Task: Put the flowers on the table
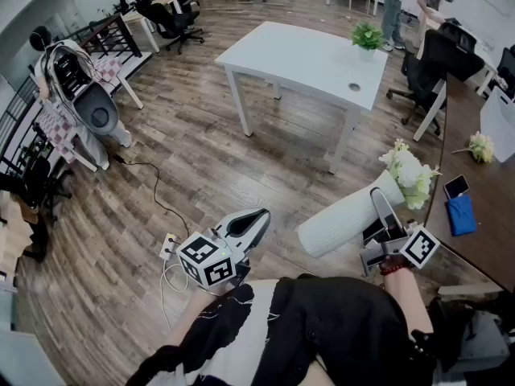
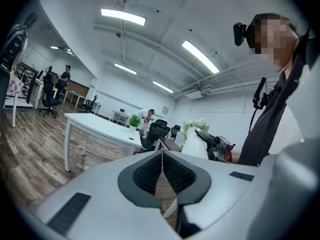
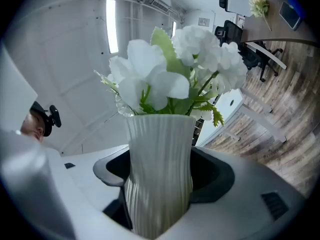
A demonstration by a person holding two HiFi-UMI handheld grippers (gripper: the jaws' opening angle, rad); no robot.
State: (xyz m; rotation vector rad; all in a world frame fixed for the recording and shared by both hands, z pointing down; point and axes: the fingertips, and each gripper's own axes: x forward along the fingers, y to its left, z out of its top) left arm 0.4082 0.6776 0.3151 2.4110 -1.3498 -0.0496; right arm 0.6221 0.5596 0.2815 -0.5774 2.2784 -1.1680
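My right gripper [image 1: 378,206] is shut on a white ribbed vase [image 1: 346,215] of white flowers [image 1: 409,171]. The head view shows the vase tilted almost flat in the air above the floor, with the blooms pointing toward the brown desk. In the right gripper view the vase [image 3: 160,154] fills the space between the jaws of that gripper [image 3: 160,181], and the flowers [image 3: 170,79] stand above it. My left gripper [image 1: 251,222] hangs over the floor to the left, shut and holding nothing. Its pads [image 2: 150,173] meet in the left gripper view. The white table [image 1: 298,55] stands ahead.
A small green plant [image 1: 367,35] stands on the white table's far right corner. A brown desk [image 1: 483,207] at the right carries a phone, a blue cloth [image 1: 462,214] and another small bouquet [image 1: 480,146]. Office chairs [image 1: 438,55] and a person stand beyond. A power strip [image 1: 170,248] lies on the floor.
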